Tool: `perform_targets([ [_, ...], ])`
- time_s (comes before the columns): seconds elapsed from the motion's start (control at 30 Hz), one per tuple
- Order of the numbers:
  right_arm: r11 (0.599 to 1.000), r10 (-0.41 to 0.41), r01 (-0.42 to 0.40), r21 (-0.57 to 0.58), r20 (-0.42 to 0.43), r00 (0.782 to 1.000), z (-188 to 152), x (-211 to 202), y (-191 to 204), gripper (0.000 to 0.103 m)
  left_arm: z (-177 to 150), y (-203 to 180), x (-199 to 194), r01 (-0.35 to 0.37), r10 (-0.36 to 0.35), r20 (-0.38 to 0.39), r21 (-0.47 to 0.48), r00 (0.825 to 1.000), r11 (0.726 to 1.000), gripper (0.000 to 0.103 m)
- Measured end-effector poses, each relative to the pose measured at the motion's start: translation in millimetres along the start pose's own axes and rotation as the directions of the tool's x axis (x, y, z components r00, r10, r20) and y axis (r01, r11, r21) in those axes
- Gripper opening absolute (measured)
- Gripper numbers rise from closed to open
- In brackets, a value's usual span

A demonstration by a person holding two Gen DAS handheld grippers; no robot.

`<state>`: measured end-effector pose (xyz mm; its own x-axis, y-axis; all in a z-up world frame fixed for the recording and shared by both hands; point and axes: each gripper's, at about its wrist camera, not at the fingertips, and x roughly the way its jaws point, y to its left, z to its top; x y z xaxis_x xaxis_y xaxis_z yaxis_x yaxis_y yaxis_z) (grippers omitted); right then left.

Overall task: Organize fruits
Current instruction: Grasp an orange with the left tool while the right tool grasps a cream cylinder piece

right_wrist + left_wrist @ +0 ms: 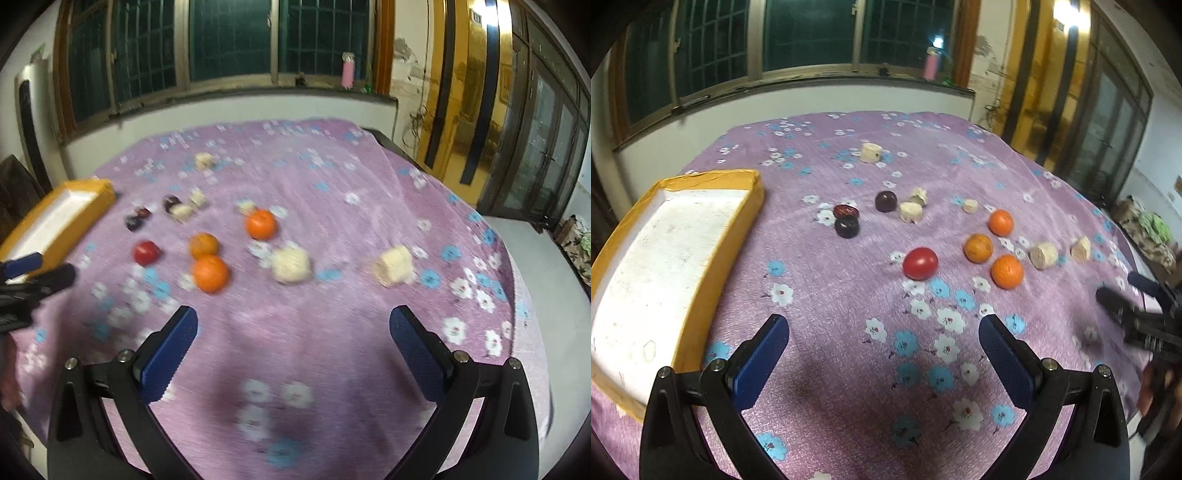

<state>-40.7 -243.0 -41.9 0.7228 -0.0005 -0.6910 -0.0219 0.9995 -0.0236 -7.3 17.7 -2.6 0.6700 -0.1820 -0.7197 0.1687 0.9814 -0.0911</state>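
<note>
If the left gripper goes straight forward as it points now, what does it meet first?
Probably the red fruit: it lies nearly centred ahead of the open left gripper, with only bare cloth between. Depth is uncertain.

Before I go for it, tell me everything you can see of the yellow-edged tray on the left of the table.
The tray is a shallow rectangular box with yellow-orange outer walls that look wrapped in tape or paper, creased along the rim. Its inside is white, scuffed and lightly stained, and holds nothing where visible. It lies flat and open-side up on the purple floral cloth at the table's left, partly cut off by the frame. No fruit touches it; the dark round fruits lie apart to its right. The right wrist view shows it blurred.
</note>
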Motion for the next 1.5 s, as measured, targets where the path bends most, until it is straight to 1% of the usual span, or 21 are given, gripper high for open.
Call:
perform_targets([
  [0.07,1.0,-0.019,0.019,0.021,-0.018,1.0,-0.8,5.9,-16.4,0.103,-0.1,0.2,3.3,0.01,-0.01,-0.003,0.0,1.0,1.0,0.102],
  [0.13,0.999,-0.016,0.017,0.037,-0.029,0.999,2.8,11.0,-26.4,0.103,0.9,-1.2,8.5,0.028,-0.028,-0.012,0.001,1.0,1.0,0.101],
  [0.2,1.0,-0.003,0.004,0.026,-0.036,0.999,9.0,17.4,-24.8,0.102,3.1,-1.7,13.5,0.028,-0.028,-0.015,0.005,0.999,1.0,0.095],
  [0.27,1.0,0.019,-0.019,-0.002,-0.049,0.999,14.7,26.0,-14.8,0.096,4.9,0.6,17.5,0.022,-0.022,-0.02,0.006,1.0,1.0,0.093],
  [0.33,0.999,0.033,-0.035,-0.033,-0.063,0.997,21.4,36.5,-1.6,0.091,5.7,3.1,20.3,0.014,-0.014,-0.024,0.006,1.0,1.0,0.082],
  [0.37,0.998,0.034,-0.038,-0.045,-0.069,0.997,24.8,42.6,3.2,0.088,6.2,4.0,22.0,0.012,-0.012,-0.029,0.007,0.999,1.0,0.074],
  [0.4,0.998,0.035,-0.039,-0.054,-0.077,0.996,28.3,49.8,7.2,0.086,6.3,4.5,24.0,0.014,-0.014,-0.036,0.009,0.999,1.0,0.072],
  [0.47,0.998,0.034,-0.04,-0.058,-0.101,0.994,32.9,62.8,10.3,0.075,6.7,1.9,27.2,0.025,-0.024,-0.044,0.017,0.999,1.0,0.071],
  [0.5,0.998,0.034,-0.041,-0.052,-0.119,0.992,34.5,70.6,10.2,0.072,7.0,-1.0,28.5,0.029,-0.028,-0.044,0.025,0.999,0.999,0.071],
  [0.57,0.998,0.036,-0.042,-0.04,-0.143,0.989,35.7,79.9,9.7,0.059,8.6,-11.4,32.6,0.042,-0.04,-0.049,0.052,0.998,0.998,0.067],
  [0.63,0.997,0.067,-0.072,-0.023,-0.158,0.985,36.3,86.1,8.1,0.051,10.5,-22.5,36.2,0.059,-0.055,-0.06,0.069,0.997,0.996,0.063],
  [0.7,0.994,0.105,-0.109,-0.016,-0.162,0.981,37.3,87.9,8.7,0.038,14.0,-36.7,41.3,0.082,-0.076,-0.068,0.087,0.995,0.993,0.062],
  [0.73,0.993,0.11,-0.114,-0.018,-0.163,0.981,38.0,87.5,10.0,0.031,15.7,-43.9,44.0,0.093,-0.086,-0.073,0.095,0.994,0.991,0.062],
  [0.8,0.994,0.104,-0.107,-0.017,-0.152,0.983,38.4,84.7,9.4,0.031,18.6,-61.3,49.8,0.117,-0.108,-0.082,0.116,0.991,0.986,0.062],
  [0.97,0.991,0.131,-0.129,0.027,-0.12,0.984,34.2,72.7,-5.4,0.031,25.0,-96.6,67.2,0.152,-0.136,-0.11,0.149,0.985,0.977,0.06],
  [1.03,0.991,0.129,-0.125,0.038,-0.103,0.986,34.6,68.2,-11.6,0.031,26.8,-104.4,76.9,0.138,-0.121,-0.118,0.148,0.986,0.979,0.056],
  [1.1,0.99,0.135,-0.131,0.049,-0.092,0.986,33.5,64.1,-17.0,0.031,28.9,-107.9,88.2,0.137,-0.118,-0.135,0.136,0.984,0.981,0.044],
  [1.17,0.989,0.141,-0.137,0.054,-0.081,0.987,32.1,60.9,-19.7,0.031,29.3,-110.1,95.4,0.129,-0.109,-0.15,0.131,0.983,0.983,0.037],
  [1.2,0.988,0.145,-0.141,0.056,-0.079,0.986,32.0,60.8,-21.2,0.031,29.3,-109.3,93.2,0.126,-0.108,-0.142,0.125,0.984,0.984,0.035],
  [1.33,0.986,0.159,-0.154,0.061,-0.08,0.984,29.1,60.2,-20.6,0.031,27.9,-103.7,85.0,0.099,-0.084,-0.111,0.135,0.99,0.986,0.034],
  [1.5,0.985,0.171,-0.167,0.046,-0.078,0.982,28.6,55.4,-7.8,0.031,26.1,-83.8,60.3,0.074,-0.067,-0.067,0.108,0.995,0.991,0.034],
])
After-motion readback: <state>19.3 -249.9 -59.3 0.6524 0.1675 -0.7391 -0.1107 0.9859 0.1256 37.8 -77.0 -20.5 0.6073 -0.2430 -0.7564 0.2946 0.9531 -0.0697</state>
